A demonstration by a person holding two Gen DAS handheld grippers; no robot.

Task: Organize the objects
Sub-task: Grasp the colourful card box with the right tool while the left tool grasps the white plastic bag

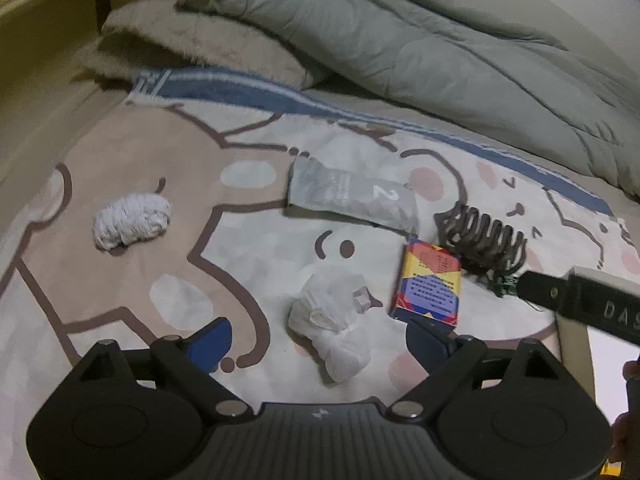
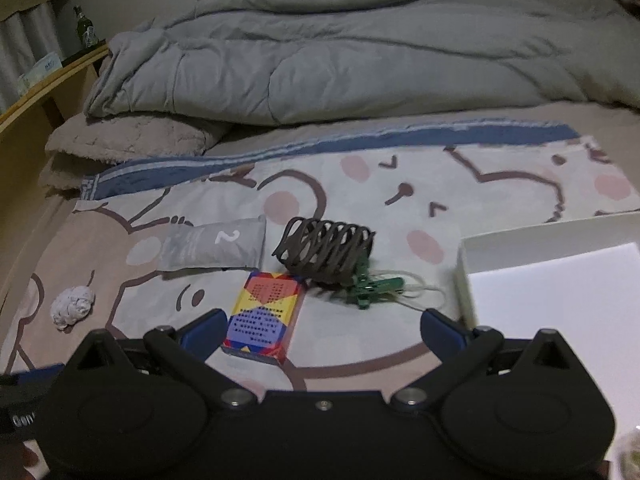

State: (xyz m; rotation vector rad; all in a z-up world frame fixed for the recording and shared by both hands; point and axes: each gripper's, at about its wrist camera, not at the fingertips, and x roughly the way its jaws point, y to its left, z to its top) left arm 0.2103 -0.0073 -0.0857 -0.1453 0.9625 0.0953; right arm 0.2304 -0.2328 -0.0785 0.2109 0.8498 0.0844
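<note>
A colourful small box is seen lying flat on a cartoon-bear blanket spread over a bed, just in front of a grey pouch marked "2" and beside a brown claw hair clip. A small green part with a pale cord is touching the clip's near side. A crumpled white tissue is seen left of the box, and a white wad of cord well apart at the far left. An open white box is set at the blanket's right edge. The left gripper is held wide open above the tissue, nothing between its blue fingers. The right gripper is likewise spread wide and empty, the colourful box below its left finger. A grey quilt is bunched behind.
</note>
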